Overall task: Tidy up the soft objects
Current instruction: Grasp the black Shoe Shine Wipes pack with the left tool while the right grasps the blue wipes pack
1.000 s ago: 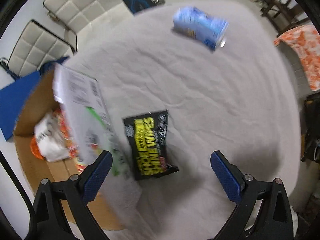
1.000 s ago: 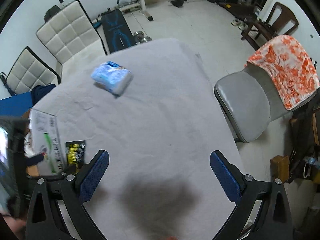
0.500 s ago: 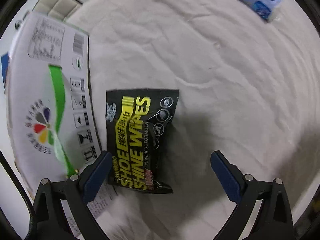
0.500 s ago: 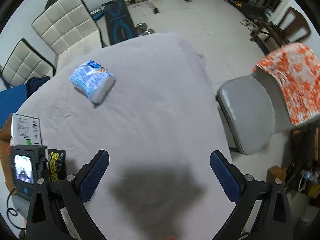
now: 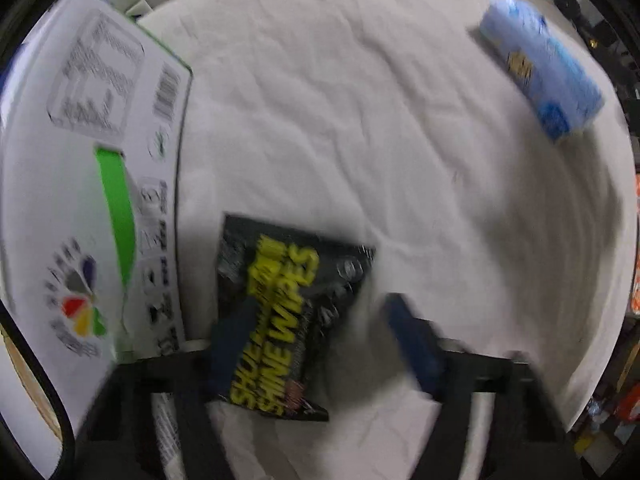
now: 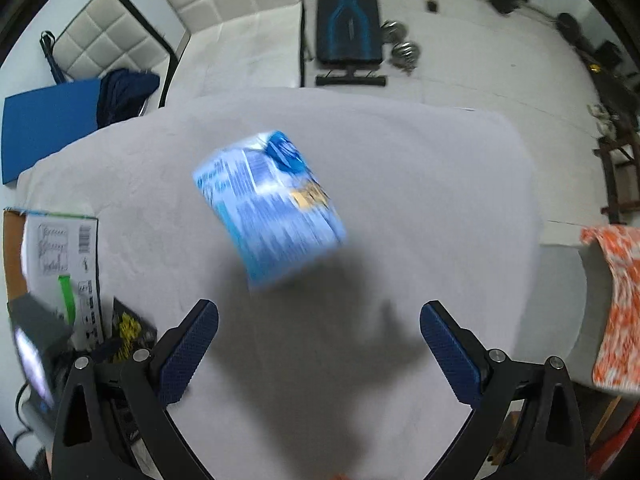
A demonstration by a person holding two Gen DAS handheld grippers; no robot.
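Observation:
A black and yellow shoe wipes pack (image 5: 288,320) lies flat on the white cloth-covered table (image 5: 400,160), next to a box flap. My left gripper (image 5: 320,304) points straight down over it, and its jaws are closing with the pack between them. The left finger overlaps the pack's edge, while the right finger (image 5: 412,344) stands just off it. A blue tissue pack (image 6: 272,208) lies mid-table, just ahead of my right gripper (image 6: 320,312), which is open and holds nothing. The blue tissue pack (image 5: 540,68) also shows at the far right of the left wrist view.
A cardboard box with a white printed flap (image 5: 80,160) stands at the table's left edge. White padded chairs (image 6: 224,0) and a blue folder (image 6: 44,124) are beyond the table. A grey chair with an orange cloth (image 6: 616,300) stands on the right.
My left gripper sank onto the wipes pack and its fingers drew inward. My right gripper moved across the table and down, so the blue tissue pack now lies just ahead of its fingers.

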